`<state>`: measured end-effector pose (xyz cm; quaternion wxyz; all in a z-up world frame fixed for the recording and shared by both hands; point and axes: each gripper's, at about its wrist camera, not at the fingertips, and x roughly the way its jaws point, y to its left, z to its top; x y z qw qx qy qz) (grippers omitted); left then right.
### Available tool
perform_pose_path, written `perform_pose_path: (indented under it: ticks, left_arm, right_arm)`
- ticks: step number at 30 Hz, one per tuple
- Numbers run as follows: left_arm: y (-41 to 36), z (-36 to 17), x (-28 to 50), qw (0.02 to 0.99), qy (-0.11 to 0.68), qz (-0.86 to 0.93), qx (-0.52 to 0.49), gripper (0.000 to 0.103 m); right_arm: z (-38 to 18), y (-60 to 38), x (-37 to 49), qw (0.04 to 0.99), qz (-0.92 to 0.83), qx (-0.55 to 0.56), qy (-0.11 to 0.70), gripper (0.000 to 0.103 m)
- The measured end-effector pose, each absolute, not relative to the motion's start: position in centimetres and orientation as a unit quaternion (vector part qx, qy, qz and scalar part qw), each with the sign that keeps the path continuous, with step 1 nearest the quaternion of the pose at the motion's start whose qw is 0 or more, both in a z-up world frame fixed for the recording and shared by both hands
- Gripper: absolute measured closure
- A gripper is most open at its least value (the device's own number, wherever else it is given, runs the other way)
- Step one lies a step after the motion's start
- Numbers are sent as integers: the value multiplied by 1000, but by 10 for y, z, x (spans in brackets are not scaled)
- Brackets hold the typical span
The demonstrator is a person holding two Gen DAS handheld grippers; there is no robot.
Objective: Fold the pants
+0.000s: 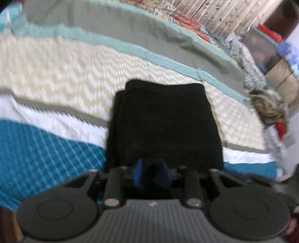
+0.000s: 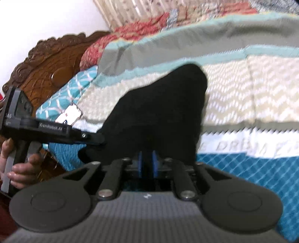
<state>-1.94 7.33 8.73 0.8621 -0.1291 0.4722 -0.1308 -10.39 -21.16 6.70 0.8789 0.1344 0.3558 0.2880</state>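
Note:
The black pants [image 1: 164,121] lie folded into a thick rectangle on the striped bedspread [image 1: 56,74]. My left gripper [image 1: 152,172] is shut on their near edge, blue pads pinching the cloth. In the right wrist view the pants [image 2: 158,112] rise as a dark fold from my right gripper [image 2: 147,164], which is shut on the near edge too. The left gripper [image 2: 97,139] also shows there, gripping the pants' left side, with the person's hand [image 2: 20,168] on its handle.
A carved wooden headboard [image 2: 52,65] stands at the left. A patterned quilt [image 2: 130,31] and curtain [image 1: 214,13] lie beyond the bedspread. A crumpled cloth heap [image 1: 269,106] and boxes [image 1: 280,74] sit past the bed's right edge.

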Motion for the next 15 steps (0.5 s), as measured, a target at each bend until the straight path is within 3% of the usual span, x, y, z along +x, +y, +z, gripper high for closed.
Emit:
perform_pose_path:
  ticks: [1,5,15]
  left_arm:
    - [68,92,-21,870,468,-116,-103,72]
    - [56,99,-24,892,449,-53,-18,62]
    - [53,92,-26,892,452,-16,10,57]
  right_arm:
    - [69,-214,-103,883,280,140,350,68]
    - [72,-229,-101,889,258,170,339,66]
    - [57,-235,-94,887,221,192,358,59]
